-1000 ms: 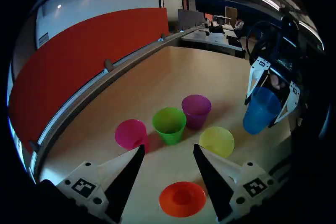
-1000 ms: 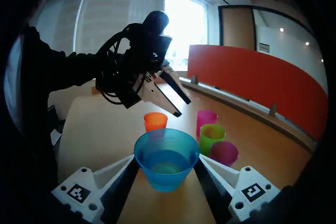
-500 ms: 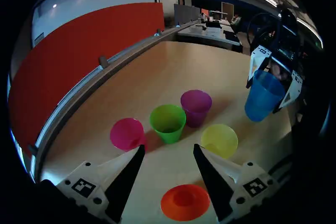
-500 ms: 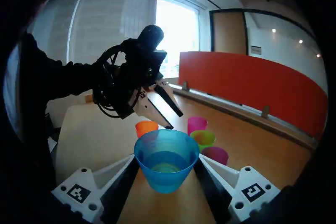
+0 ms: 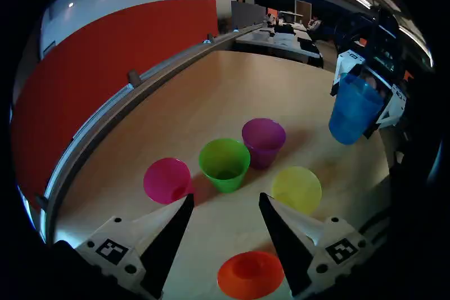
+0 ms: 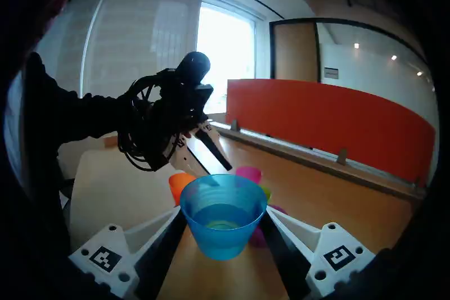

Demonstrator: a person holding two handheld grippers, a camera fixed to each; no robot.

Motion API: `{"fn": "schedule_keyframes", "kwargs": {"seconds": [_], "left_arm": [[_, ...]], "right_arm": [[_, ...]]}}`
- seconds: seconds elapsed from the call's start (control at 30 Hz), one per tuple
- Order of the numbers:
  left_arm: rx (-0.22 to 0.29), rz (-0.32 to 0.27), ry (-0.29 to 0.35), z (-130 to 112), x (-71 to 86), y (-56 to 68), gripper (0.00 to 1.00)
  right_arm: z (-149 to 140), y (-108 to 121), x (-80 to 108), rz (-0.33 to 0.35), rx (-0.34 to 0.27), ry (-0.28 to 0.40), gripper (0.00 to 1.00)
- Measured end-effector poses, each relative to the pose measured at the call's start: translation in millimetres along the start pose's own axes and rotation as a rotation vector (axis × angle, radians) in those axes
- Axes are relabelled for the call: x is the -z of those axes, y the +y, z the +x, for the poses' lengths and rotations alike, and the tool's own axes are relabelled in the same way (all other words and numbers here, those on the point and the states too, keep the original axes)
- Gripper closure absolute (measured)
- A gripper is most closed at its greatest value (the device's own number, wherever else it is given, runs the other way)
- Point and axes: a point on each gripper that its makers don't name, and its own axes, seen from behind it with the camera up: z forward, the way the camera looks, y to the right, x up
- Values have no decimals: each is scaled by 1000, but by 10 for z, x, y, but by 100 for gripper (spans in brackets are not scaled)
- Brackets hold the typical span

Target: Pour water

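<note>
**Blue cup of water gripped in the right hand-held gripper, above a table of empty cups**

The right hand-held gripper (image 6: 224, 214) is clamped on the blue cup (image 6: 223, 243), one finger pressing on each side of its wall. The cup stands about upright between them, with water (image 6: 221, 216) filling its lower part. In the left gripper view the same cup hangs at the far right, lifted off the table (image 5: 225, 86) near its edge.

The left hand-held gripper (image 5: 225, 196) is open, its two dark fingers spread with nothing between them. It hovers over the table. Just ahead of its fingertips sit four cups: pink (image 5: 167, 180) on the left, then green (image 5: 224, 164), purple (image 5: 262, 141) behind that, and yellow (image 5: 296, 189) on the right. The green and purple cups are close together. An orange cup (image 5: 250, 274) sits nearer, below the fingers.

A red partition (image 5: 107, 58) runs along the table's far side. In the right gripper view, a dark sleeve (image 6: 73, 120) reaches in from the left, holding the left hand-held gripper above the cups.
</note>
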Motion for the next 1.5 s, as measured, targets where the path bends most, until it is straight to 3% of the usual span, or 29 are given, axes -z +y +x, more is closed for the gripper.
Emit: {"fn": "schedule_keyframes", "kwargs": {"seconds": [0.6,1.5], "left_arm": [[-36,-29,-82,9,-200,42,14],[-48,-54,-164,60,-445,64,14]], "right_arm": [[20,133,103,-39,-12,18,12],[-41,242,202,-64,-21,11,12]]}}
